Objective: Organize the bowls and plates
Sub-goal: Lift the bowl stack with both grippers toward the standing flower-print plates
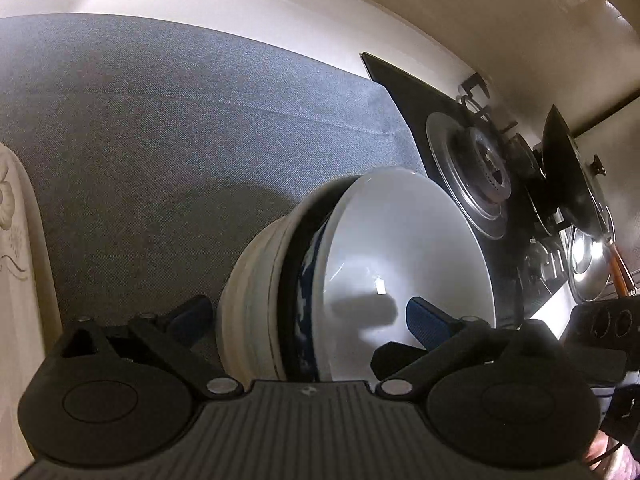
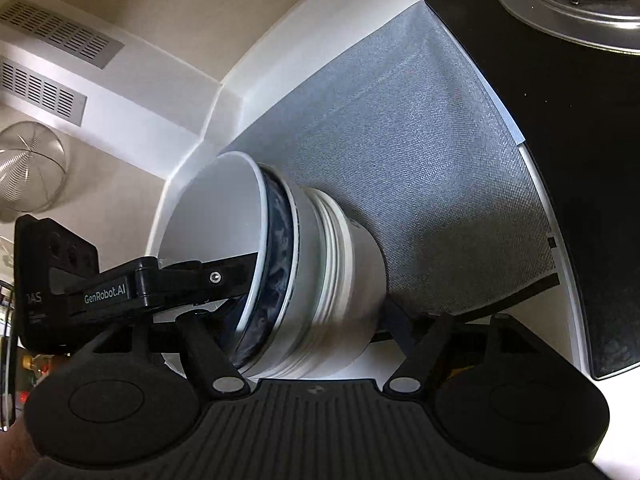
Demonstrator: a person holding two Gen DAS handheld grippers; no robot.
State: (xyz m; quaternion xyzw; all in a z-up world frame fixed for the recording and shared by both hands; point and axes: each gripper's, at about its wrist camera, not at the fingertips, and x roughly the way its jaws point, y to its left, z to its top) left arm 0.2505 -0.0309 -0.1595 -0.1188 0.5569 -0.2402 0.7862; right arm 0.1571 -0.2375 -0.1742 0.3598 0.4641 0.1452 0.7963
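A stack of nested bowls stands on a grey mat (image 1: 160, 140). The top bowl (image 1: 400, 248) is plain white. Under it sits a blue-patterned bowl (image 1: 308, 280), then white ribbed bowls (image 1: 252, 288). My left gripper (image 1: 310, 316) is open and straddles the stack's near rim, one finger (image 1: 428, 320) inside the top bowl, the other outside the stack, neither pressing. In the right wrist view the same stack (image 2: 340, 280) lies between the fingers of my right gripper (image 2: 296, 320), which is open; its right pad (image 2: 398, 316) sits just beside the stack's base. The left tool's black linkage (image 2: 180, 280) reaches into the white bowl (image 2: 216, 208).
A black gas hob (image 1: 472, 176) borders the mat on the right, with a dark pan (image 1: 576, 184) and a steel lid (image 1: 584, 264) beyond. A cream floral object (image 1: 12, 240) stands at the left edge. A wire strainer (image 2: 28, 168) hangs on the wall.
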